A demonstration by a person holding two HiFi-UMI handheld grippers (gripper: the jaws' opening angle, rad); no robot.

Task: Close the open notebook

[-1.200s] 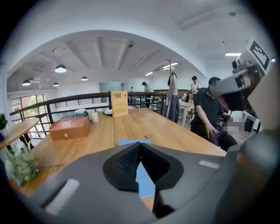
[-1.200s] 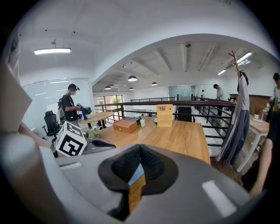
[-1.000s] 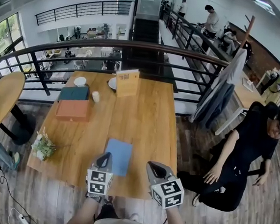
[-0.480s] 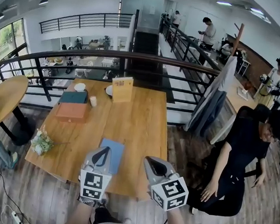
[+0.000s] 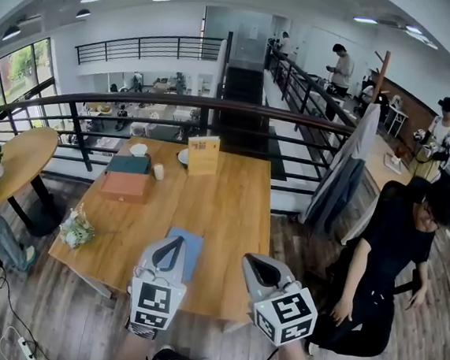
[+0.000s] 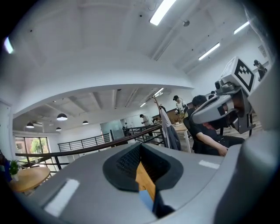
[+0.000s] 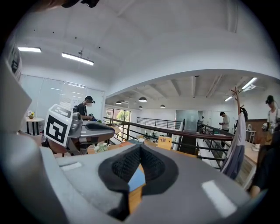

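The upright tan card (image 5: pixel 203 155) at the far end of the wooden surface (image 5: pixel 234 208) is carrying print too small to read. The cubes on both grippers are showing only black-and-white square markers. The blue notebook (image 5: pixel 193 250) is lying closed and flat close to the surface's near edge, its long axis running from the near edge toward the far edge. The left gripper (image 5: pixel 173 244) is overlapping the notebook's left part in the head view, jaws pressed together and gripping nothing. The right gripper (image 5: pixel 257 267) is hanging just right of the notebook, jaws likewise pressed together and empty.
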